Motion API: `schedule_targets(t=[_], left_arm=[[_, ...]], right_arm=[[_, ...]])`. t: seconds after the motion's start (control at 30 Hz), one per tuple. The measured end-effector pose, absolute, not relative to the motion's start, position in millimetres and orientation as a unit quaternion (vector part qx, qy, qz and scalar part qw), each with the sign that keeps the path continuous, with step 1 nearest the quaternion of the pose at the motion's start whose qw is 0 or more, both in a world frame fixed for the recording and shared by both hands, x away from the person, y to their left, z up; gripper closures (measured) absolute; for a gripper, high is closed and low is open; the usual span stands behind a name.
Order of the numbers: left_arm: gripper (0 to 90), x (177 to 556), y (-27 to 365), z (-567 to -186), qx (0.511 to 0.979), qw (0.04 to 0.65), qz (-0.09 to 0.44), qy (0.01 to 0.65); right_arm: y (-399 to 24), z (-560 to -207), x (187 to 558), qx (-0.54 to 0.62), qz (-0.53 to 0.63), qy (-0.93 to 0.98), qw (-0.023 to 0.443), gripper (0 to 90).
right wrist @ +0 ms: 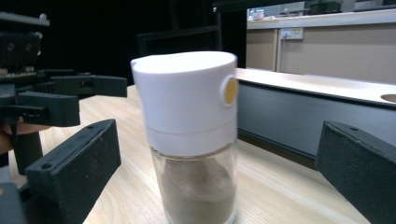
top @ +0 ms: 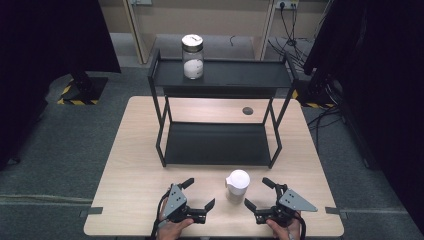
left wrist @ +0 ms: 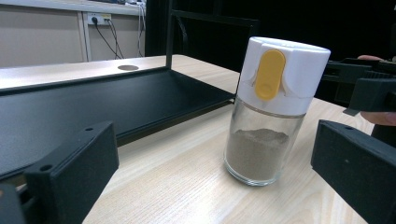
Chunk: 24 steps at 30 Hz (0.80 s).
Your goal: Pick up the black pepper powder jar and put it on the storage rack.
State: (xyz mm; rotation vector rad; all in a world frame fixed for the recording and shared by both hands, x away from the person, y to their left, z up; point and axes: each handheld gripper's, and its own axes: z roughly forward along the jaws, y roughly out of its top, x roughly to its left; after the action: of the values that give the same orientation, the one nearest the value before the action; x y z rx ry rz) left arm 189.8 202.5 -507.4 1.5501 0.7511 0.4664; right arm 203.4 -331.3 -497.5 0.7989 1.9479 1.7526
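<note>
A glass shaker (top: 236,185) with a white cap and brown powder stands upright on the wooden table (top: 130,165), near the front edge. A yellow tab marks its cap in the left gripper view (left wrist: 269,109). My left gripper (top: 199,194) is open just left of the shaker, not touching it. My right gripper (top: 259,194) is open just right of it; the shaker (right wrist: 190,135) stands close between its spread jaws. A glass jar (top: 192,56) with a metal lid and white contents stands on the top shelf of the black rack (top: 220,75).
The black two-tier rack's lower shelf (top: 215,144) is bare and lies right behind the shaker. A round cable hole (top: 247,110) is in the table behind the rack. Dark curtains and cables flank the table.
</note>
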Motion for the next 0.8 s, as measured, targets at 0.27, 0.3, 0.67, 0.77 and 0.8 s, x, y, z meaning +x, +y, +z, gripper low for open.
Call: schedule_targets(t=[0.27, 0.3, 0.67, 0.77, 0.8], left_arm=[[0.1, 191, 202, -508, 0.678, 0.625, 0.201, 0.330], [0.1, 191, 202, -508, 0.678, 0.625, 0.201, 0.330], [0.1, 192, 202, -509, 0.679, 0.625, 0.196, 0.332], [0.1, 192, 202, -509, 0.678, 0.625, 0.196, 0.333], [0.1, 192, 202, -509, 0.678, 0.625, 0.195, 0.333]], right_arm=[[-319, -495, 212, 0.276, 0.618, 0.709, 0.199, 0.5], [-318, -495, 214, 0.275, 0.617, 0.710, 0.199, 0.6], [-305, -493, 228, 0.262, 0.608, 0.725, 0.190, 2.2], [-304, -493, 232, 0.264, 0.608, 0.725, 0.187, 3.0], [-303, -493, 234, 0.263, 0.608, 0.726, 0.187, 3.3]])
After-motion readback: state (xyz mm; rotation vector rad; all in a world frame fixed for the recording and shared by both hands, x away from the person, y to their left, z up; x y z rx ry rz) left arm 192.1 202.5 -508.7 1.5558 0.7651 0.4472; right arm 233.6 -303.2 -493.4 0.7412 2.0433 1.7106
